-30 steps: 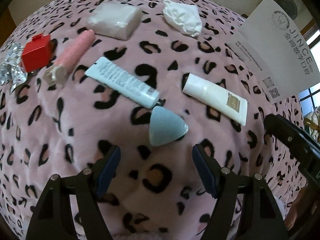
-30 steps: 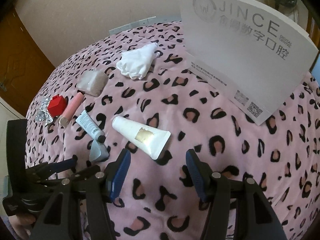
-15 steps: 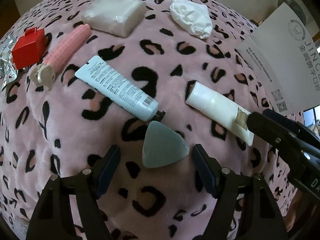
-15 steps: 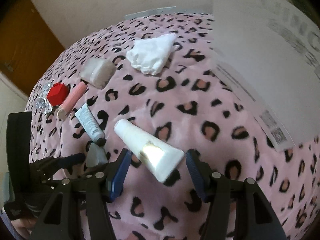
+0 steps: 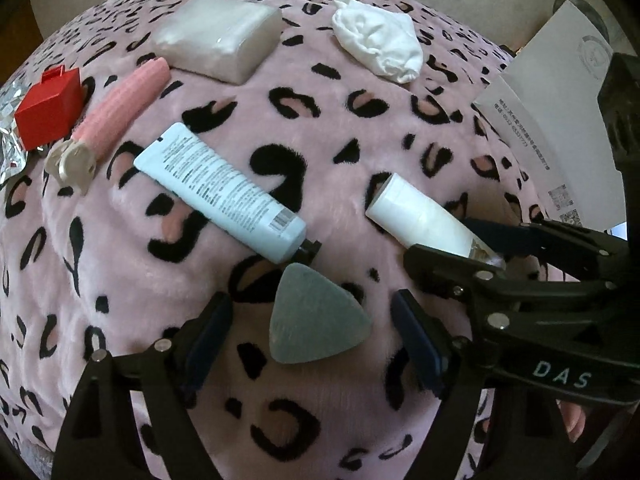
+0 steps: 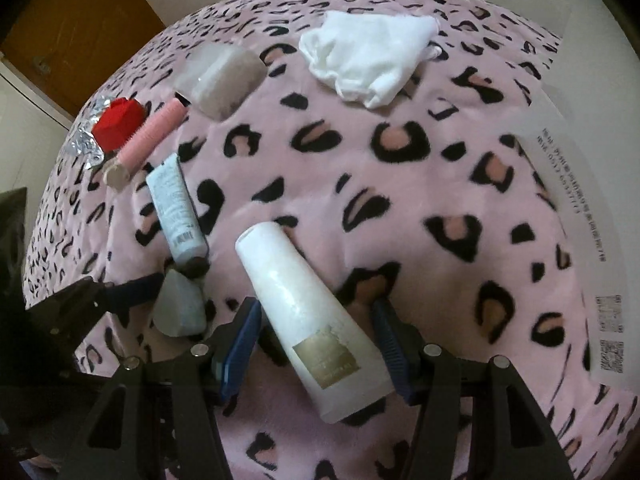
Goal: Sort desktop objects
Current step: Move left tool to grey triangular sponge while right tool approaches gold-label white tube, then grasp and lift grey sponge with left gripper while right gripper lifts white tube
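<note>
Straddling the white tube, the right gripper has its jaws released, one blue pad on each side of the tube's flat crimped end with gaps showing, so nothing is grasped yet. The tube lies on the pink leopard-print blanket, its long axis running from between the jaws up and slightly left to its cap end, so the pads would close across its width. The left gripper likewise brackets the grey-blue triangular sponge, jaws spread wide and clear of it; the sponge sits just below the cap of the pale blue tube. Each hand is nearer its own item.

A second ago the white tube lay ahead of the right jaws; the gripper has since come down over it and rolled to line up. The left gripper has likewise closed on the sponge, which then lay beyond its fingertips.
</note>
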The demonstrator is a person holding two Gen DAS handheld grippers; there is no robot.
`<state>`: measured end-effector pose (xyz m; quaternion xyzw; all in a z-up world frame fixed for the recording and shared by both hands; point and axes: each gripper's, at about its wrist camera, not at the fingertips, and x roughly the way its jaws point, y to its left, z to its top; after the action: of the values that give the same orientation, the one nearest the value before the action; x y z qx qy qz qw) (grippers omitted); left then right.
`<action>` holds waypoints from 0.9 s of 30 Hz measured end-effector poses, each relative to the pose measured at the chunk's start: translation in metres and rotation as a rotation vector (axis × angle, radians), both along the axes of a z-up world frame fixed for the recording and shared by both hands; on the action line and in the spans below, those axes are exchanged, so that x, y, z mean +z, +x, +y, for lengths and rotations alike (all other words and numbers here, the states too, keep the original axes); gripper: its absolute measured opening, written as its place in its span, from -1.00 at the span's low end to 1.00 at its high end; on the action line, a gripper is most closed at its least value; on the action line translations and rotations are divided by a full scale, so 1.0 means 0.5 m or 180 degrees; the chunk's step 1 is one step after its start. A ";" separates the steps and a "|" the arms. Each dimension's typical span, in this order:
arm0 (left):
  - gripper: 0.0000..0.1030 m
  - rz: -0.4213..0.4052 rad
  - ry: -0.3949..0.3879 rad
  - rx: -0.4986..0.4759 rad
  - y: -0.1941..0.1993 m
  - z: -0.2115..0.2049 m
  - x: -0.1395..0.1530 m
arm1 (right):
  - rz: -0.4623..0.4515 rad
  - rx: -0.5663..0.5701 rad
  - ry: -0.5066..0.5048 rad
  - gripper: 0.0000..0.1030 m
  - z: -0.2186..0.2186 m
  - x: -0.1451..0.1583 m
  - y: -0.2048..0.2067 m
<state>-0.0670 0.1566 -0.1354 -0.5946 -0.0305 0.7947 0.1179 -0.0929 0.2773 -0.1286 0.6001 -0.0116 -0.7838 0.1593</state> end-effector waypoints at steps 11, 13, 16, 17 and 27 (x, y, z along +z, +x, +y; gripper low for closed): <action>-0.20 0.0119 0.0067 -0.0071 0.012 -0.027 0.006 | 0.0078 -0.0187 -0.0030 -0.13 -0.003 -0.001 0.027; -0.20 0.0096 0.0121 -0.0049 0.016 -0.046 0.008 | 0.0096 -0.0272 -0.0034 -0.17 -0.003 0.002 0.036; -0.20 0.0060 0.0189 0.0015 0.024 -0.077 0.013 | 0.0110 -0.0447 -0.0109 -0.24 0.003 0.007 0.049; -0.20 0.0051 0.0201 0.0030 0.027 -0.088 0.015 | 0.0112 -0.0522 -0.0149 -0.26 0.005 0.009 0.057; -0.20 0.0114 0.0025 0.0018 0.057 -0.133 0.038 | 0.0138 -0.0975 -0.0422 -0.30 -0.009 0.011 0.121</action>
<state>-0.0387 0.0900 -0.1165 -0.5798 -0.0332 0.8054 0.1186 -0.0324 0.2729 -0.1231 0.5624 -0.1511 -0.8092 0.0774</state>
